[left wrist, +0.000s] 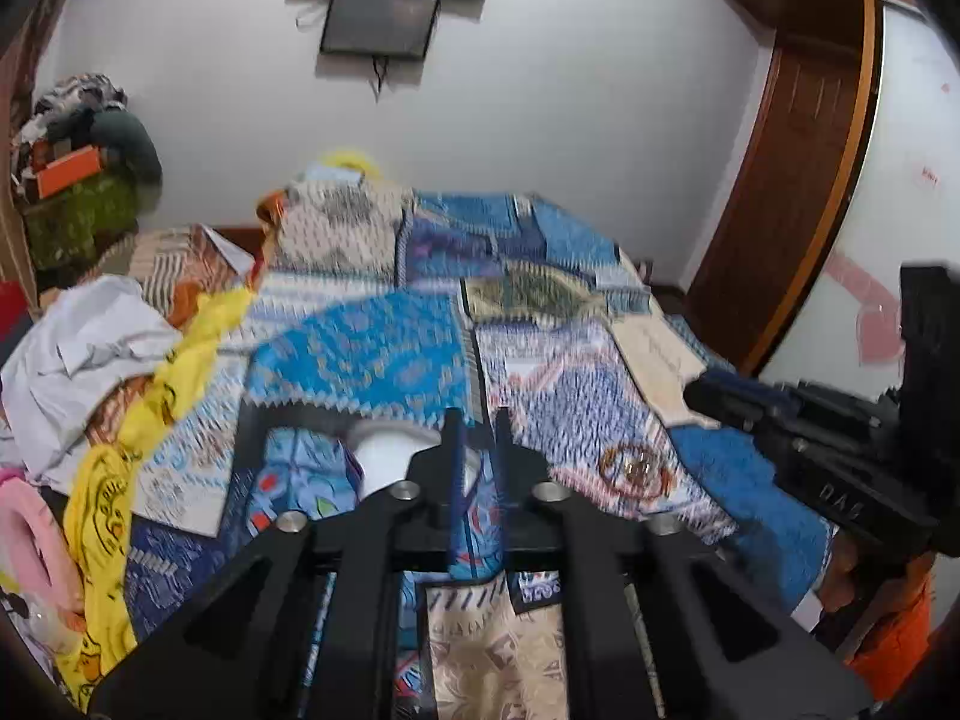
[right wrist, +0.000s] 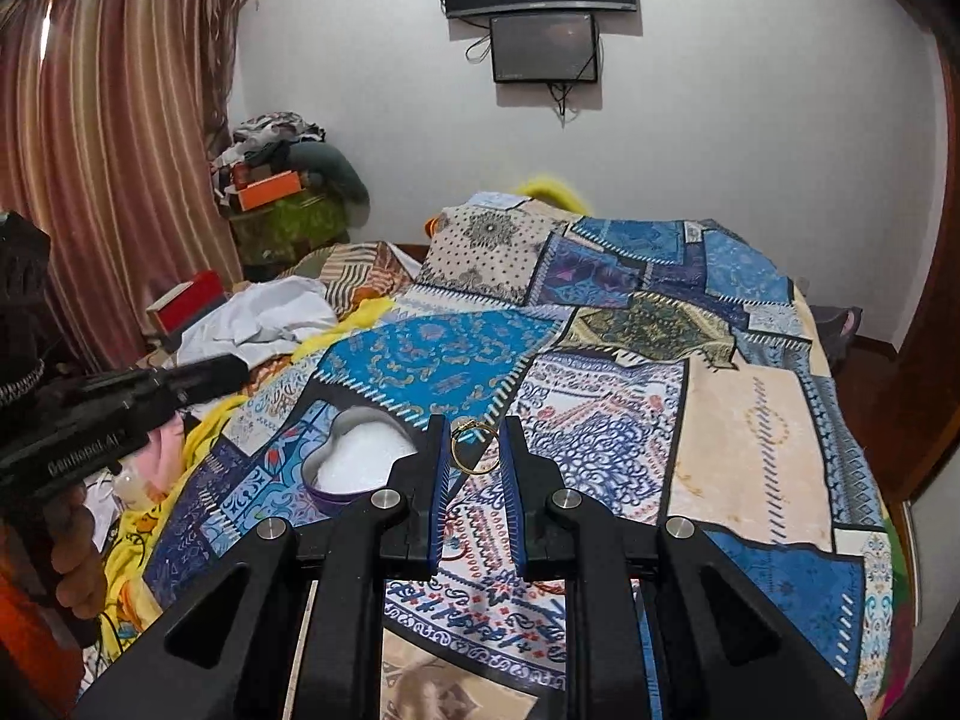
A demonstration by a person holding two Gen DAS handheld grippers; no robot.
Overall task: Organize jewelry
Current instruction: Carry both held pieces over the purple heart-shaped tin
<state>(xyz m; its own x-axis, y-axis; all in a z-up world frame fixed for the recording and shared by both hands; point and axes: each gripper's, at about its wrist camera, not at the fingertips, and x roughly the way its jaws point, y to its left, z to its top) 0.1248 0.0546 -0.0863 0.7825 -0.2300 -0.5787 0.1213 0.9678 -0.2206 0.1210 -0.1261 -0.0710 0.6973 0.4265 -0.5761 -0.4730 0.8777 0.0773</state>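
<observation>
A thin gold bangle [right wrist: 474, 447] lies flat on the patterned bedspread [right wrist: 600, 420], between the tips of my right gripper [right wrist: 474, 426], whose jaws stand apart around it without touching. It also shows in the left wrist view [left wrist: 636, 465], right of my left gripper [left wrist: 478, 420]. The left jaws stand a narrow gap apart with nothing between them. A heart-shaped box [right wrist: 357, 453] with white lining sits left of the right gripper; the left gripper hovers just over it [left wrist: 390, 456]. A second gold ring [right wrist: 456, 555] peeks out by the right gripper's left finger.
Crumpled white cloth [right wrist: 264, 318] and yellow cloth [left wrist: 120, 480] lie along the bed's left side. A pile of clothes and an orange box [right wrist: 270, 189] stand in the far corner. A wooden door [left wrist: 792, 180] is at the right. Screens [right wrist: 540, 12] hang on the wall.
</observation>
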